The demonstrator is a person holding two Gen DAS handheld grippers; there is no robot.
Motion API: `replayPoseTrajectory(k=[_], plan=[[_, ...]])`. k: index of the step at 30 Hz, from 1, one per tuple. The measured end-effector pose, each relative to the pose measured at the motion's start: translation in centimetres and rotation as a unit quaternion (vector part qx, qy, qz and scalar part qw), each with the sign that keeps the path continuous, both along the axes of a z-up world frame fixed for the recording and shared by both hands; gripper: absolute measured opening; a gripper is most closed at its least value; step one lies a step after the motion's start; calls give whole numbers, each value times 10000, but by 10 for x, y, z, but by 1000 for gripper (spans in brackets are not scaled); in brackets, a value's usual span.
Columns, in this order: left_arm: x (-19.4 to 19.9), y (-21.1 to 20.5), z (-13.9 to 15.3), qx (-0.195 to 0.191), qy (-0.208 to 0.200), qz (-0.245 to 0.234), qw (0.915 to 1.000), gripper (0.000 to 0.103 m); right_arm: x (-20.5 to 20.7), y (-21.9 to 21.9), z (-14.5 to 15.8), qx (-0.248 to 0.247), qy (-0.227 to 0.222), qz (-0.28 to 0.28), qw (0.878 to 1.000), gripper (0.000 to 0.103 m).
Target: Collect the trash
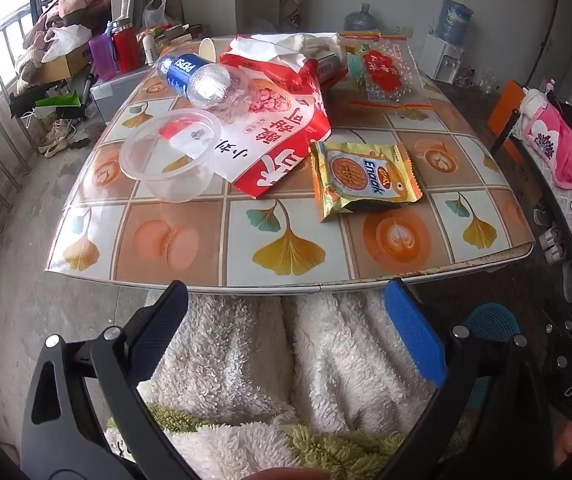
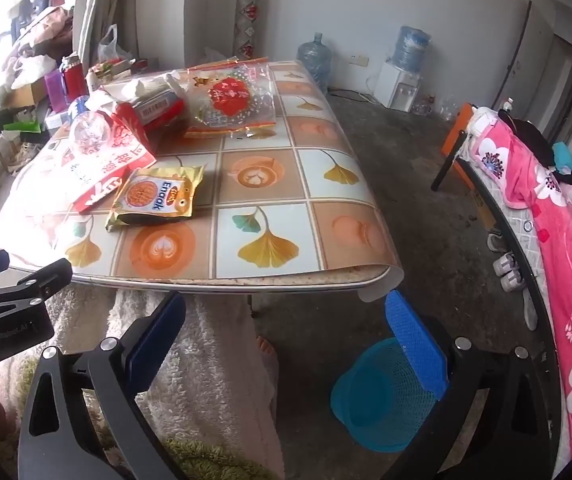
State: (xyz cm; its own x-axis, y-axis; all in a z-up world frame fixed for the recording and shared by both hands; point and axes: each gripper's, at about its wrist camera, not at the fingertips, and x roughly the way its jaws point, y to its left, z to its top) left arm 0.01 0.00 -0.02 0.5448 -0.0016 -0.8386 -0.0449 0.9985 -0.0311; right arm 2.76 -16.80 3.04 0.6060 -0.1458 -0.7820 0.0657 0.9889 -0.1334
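both grippers, left and right, spread and empty over our lap, short of the table; enaak wrapper nearest its edge, blue bin below for drops.

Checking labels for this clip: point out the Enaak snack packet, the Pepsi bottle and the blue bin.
Enaak snack packet (image 1: 364, 178), left wrist view, on its printed front.
Pepsi bottle (image 1: 184, 73), left wrist view, on its blue label.
Blue bin (image 2: 374, 404), right wrist view, on its mesh wall.
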Motion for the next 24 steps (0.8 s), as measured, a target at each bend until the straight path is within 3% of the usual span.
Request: replayPoseTrajectory(k=[10,24], plan=[[1,0,0,-4,-35,-2,10000,94,-4,20,11,-36,-102,0,9999,98],[2,0,3,-9,-63,-9,10000,94,0,11,5,84,-128,188,9997,98]])
